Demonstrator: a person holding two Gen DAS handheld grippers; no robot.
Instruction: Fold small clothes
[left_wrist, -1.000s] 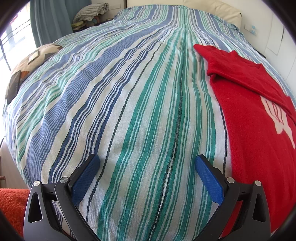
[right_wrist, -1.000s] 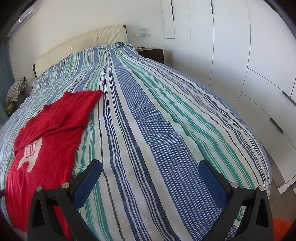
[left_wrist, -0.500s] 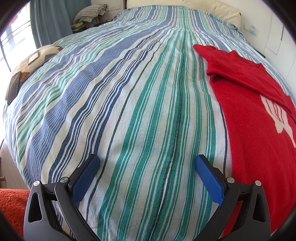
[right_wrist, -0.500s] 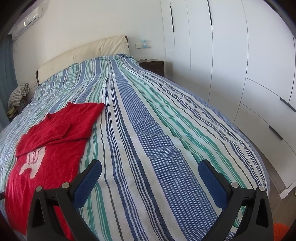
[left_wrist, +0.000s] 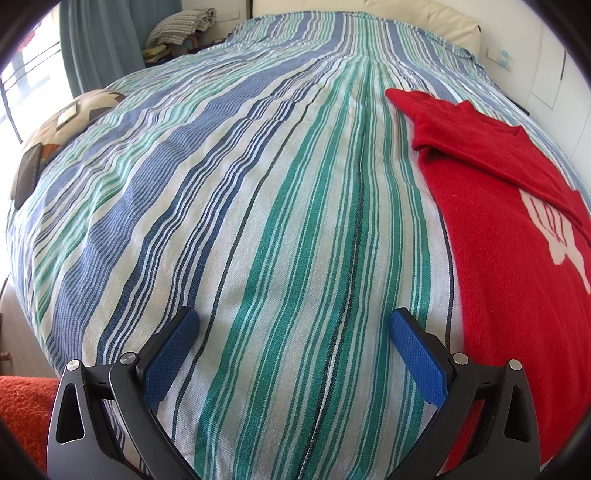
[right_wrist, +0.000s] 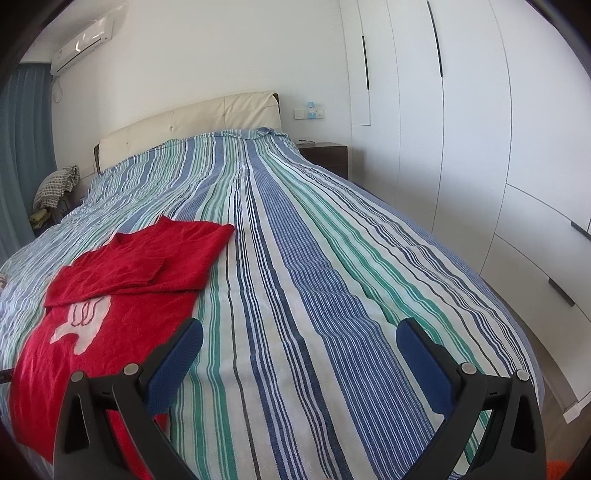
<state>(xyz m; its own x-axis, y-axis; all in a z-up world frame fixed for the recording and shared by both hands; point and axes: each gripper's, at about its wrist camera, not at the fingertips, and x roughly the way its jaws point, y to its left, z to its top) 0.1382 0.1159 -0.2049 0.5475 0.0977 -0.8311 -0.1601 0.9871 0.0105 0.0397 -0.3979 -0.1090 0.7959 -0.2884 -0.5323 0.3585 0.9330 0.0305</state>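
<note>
A red sweater (left_wrist: 506, 236) with a white motif lies flat on the striped bedspread (left_wrist: 258, 206), its top part folded down over the body. In the left wrist view it is at the right; in the right wrist view the sweater (right_wrist: 122, 295) is at the left. My left gripper (left_wrist: 293, 343) is open and empty, above the bedspread just left of the sweater's lower edge. My right gripper (right_wrist: 299, 354) is open and empty, above the bedspread (right_wrist: 332, 277) just right of the sweater.
A patterned cushion (left_wrist: 55, 136) lies at the bed's left edge. A cream headboard (right_wrist: 184, 129), a dark nightstand (right_wrist: 325, 157) and white wardrobe doors (right_wrist: 480, 147) stand beyond and to the right. An orange rug (left_wrist: 22, 410) lies beside the bed.
My right gripper has risen and tilted up, so more wall, headboard and the air conditioner show. The left gripper and the sweater have stayed put.
</note>
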